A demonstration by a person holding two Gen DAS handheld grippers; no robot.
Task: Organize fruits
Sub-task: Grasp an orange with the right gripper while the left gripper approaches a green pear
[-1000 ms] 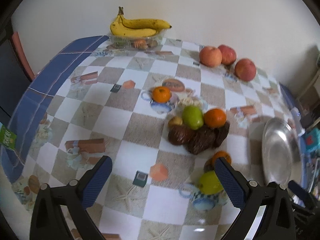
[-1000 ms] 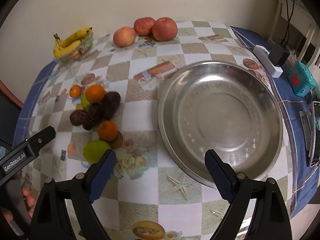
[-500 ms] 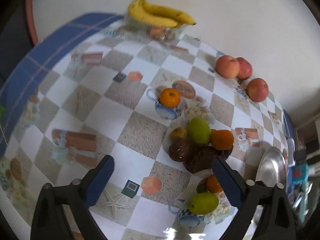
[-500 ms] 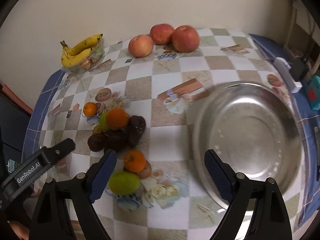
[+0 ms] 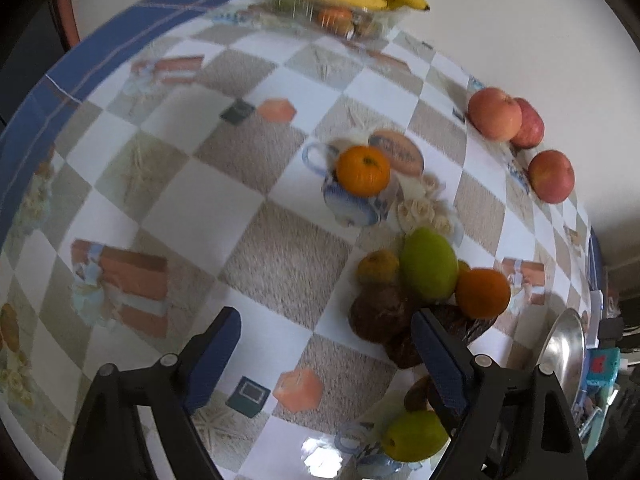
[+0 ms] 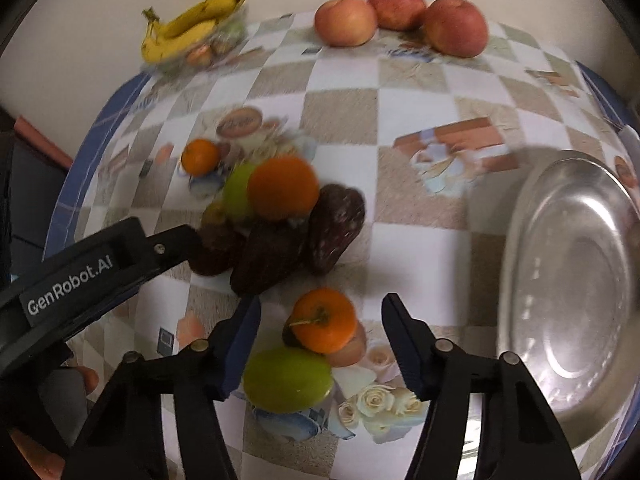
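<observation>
Jaws spread but just been closing, the right gripper (image 6: 320, 336) frames a small orange (image 6: 325, 320) with nothing pinched yet; a green mango (image 6: 287, 379) lies touching it on the near side. The left gripper (image 5: 326, 354), also narrowing yet open and empty, hovers beside the dark fruit pile (image 5: 384, 320) mid-table. The steel bowl (image 6: 576, 292) waits empty at the table's right edge; apples (image 6: 456, 26) and bananas (image 6: 188, 26) line the far edge. The orange looks light, firm and smooth-skinned, probably best gripped across its widest middle.
</observation>
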